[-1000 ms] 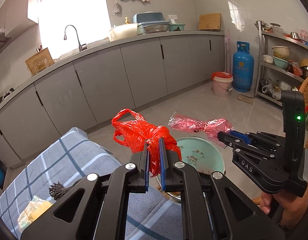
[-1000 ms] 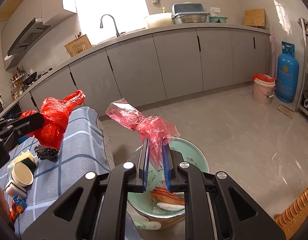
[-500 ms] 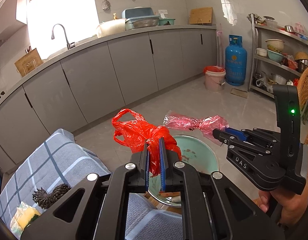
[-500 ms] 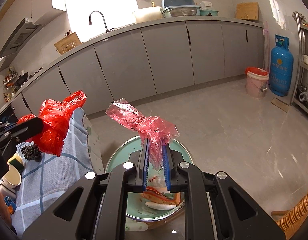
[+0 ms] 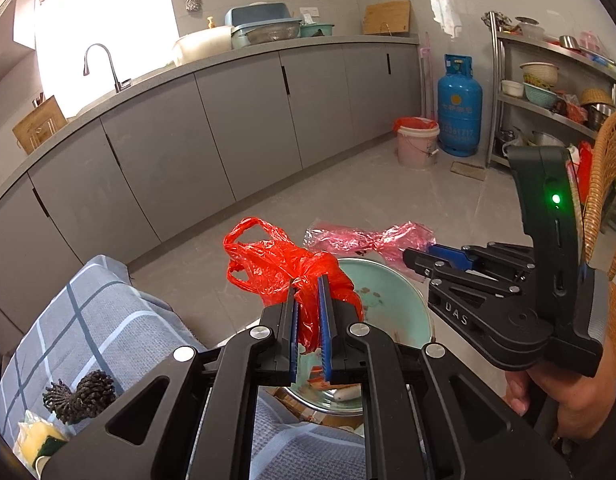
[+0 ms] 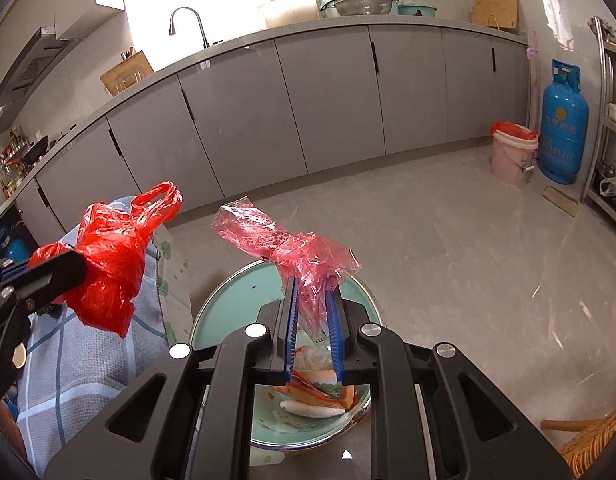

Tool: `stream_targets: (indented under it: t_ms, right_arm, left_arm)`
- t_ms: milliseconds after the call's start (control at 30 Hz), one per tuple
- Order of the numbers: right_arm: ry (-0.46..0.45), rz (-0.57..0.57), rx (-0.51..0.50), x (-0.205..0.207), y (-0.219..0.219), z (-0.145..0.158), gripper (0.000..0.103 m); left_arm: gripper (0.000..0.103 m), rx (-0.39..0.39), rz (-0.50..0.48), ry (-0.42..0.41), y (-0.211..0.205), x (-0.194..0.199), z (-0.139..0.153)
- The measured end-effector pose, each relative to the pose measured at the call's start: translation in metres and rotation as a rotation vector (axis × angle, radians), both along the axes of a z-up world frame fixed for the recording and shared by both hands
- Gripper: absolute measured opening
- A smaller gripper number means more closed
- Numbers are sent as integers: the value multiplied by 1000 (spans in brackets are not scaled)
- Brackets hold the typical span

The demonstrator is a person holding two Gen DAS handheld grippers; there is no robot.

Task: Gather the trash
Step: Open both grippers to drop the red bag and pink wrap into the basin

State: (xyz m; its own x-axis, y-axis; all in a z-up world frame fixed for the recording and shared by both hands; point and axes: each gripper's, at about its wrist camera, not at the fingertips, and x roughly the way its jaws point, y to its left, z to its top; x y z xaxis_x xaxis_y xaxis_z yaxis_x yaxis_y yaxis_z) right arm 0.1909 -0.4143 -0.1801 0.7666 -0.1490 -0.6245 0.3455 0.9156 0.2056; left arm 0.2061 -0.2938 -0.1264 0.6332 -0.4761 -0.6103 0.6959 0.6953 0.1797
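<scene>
My left gripper (image 5: 309, 284) is shut on a crumpled red plastic bag (image 5: 280, 264) and holds it in the air over the near rim of a teal bin (image 5: 403, 312). The same bag shows in the right wrist view (image 6: 108, 252). My right gripper (image 6: 311, 284) is shut on a thin pink plastic bag (image 6: 292, 244) above the teal bin (image 6: 228, 304), which holds wrappers and scraps. In the left wrist view the right gripper (image 5: 411, 258) holds the pink bag (image 5: 363, 240) just right of the red one.
A table with a grey checked cloth (image 5: 92, 320) lies left, with a dark scrubber (image 5: 80, 396) and a yellow sponge (image 5: 36, 440). Grey cabinets (image 5: 248, 120) line the far wall. A pink bucket (image 6: 511, 152), a blue gas cylinder (image 6: 563, 128), a metal shelf (image 5: 547, 80) and a wicker chair (image 5: 603, 168) stand at right.
Both grippers have moved right and forward off the table with their bags and now hang over the teal bin. More of the bin's inside shows.
</scene>
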Motion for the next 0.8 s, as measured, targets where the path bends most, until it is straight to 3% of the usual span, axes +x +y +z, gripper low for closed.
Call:
stream_targets:
  t_ms: [100, 167, 200, 267, 333, 800]
  right_arm:
    - [15, 7, 10, 6, -2, -5, 19]
    - [21, 4, 12, 10, -3, -7, 33]
    - [19, -7, 9, 10, -4, -8, 47]
    - [28, -18, 16, 10, -7, -12, 48]
    - [29, -35, 20, 7, -9, -15, 48]
    - [24, -45, 41, -6, -3, -15, 57]
  left_arm:
    - [12, 5, 11, 17, -2, 4, -8]
    - [38, 1, 27, 18, 0, 8, -12]
    - [52, -4, 40, 13, 1, 10, -13]
    - [53, -2, 48, 19, 3, 13, -17]
    - [65, 5, 69, 25, 5, 18, -22]
    - [79, -7, 141, 41, 32, 26, -23]
